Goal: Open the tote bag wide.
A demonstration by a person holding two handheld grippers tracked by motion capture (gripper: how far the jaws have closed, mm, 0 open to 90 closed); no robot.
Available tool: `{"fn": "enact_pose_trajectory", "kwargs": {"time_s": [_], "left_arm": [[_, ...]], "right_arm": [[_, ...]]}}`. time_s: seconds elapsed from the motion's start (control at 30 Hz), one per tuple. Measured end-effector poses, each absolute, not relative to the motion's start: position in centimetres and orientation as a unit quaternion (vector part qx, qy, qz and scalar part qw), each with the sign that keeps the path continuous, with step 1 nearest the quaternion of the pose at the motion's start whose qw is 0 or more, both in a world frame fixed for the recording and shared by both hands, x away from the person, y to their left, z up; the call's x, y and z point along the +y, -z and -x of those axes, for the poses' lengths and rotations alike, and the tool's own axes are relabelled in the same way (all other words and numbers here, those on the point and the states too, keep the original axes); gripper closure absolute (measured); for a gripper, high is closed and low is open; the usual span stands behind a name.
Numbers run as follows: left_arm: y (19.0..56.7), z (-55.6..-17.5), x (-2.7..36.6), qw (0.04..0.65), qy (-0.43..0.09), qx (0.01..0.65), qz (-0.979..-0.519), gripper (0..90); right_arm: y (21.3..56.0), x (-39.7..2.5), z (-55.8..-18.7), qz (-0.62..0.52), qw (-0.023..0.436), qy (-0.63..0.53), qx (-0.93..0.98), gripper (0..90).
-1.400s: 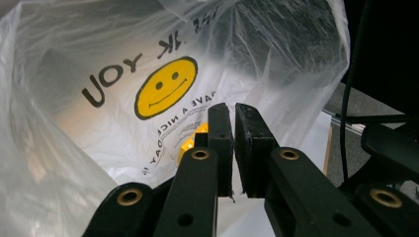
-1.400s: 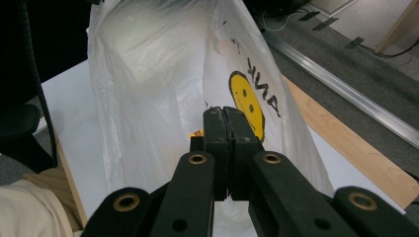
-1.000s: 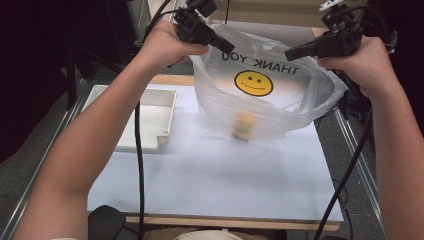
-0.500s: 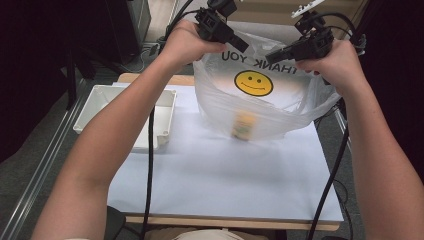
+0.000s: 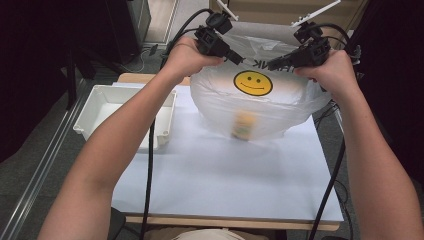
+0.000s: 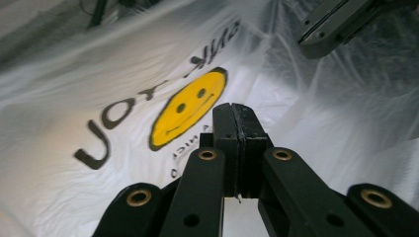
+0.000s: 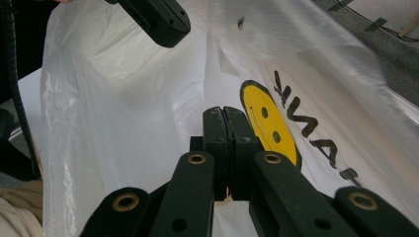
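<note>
A clear plastic bag [image 5: 260, 107] with a yellow smiley face [image 5: 253, 82] and black "THANK YOU" print hangs above the far side of the table. My left gripper [image 5: 240, 59] is shut on the bag's top edge at the left, and my right gripper [image 5: 272, 63] is shut on it at the right. The two are close together over the bag's mouth. A small yellowish object [image 5: 242, 126] blurs through the bag's bottom. In the left gripper view the jaws [image 6: 232, 123] pinch the film beside the smiley; the right gripper [image 7: 225, 128] does the same.
A white rectangular tray [image 5: 95, 107] sits at the table's left edge. A white sheet [image 5: 225, 175] covers the tabletop, bare toward the front. Black cables trail down from both grippers. Dark floor lies on either side of the table.
Both hands have come closer together and moved a little away from me, narrowing the bag's mouth. The bag has swung with them and the object inside looks blurred.
</note>
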State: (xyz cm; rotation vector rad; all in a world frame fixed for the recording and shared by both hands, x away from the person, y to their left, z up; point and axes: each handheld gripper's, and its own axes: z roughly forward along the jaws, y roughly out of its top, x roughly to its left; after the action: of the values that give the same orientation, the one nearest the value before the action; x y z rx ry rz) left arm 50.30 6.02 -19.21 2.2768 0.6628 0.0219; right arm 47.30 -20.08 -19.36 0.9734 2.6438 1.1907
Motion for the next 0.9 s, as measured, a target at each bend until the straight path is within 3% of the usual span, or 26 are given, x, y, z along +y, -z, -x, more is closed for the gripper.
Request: {"fn": "enact_pose_trajectory", "kwargs": {"time_s": [0.9], "left_arm": [[24.6, -51.3, 6.5, 0.375, -0.001, 0.286, -0.882, 90.0]], "right_arm": [[24.9, -21.6, -48.6, -0.353, 0.006, -0.389, 0.851, 90.0]]}}
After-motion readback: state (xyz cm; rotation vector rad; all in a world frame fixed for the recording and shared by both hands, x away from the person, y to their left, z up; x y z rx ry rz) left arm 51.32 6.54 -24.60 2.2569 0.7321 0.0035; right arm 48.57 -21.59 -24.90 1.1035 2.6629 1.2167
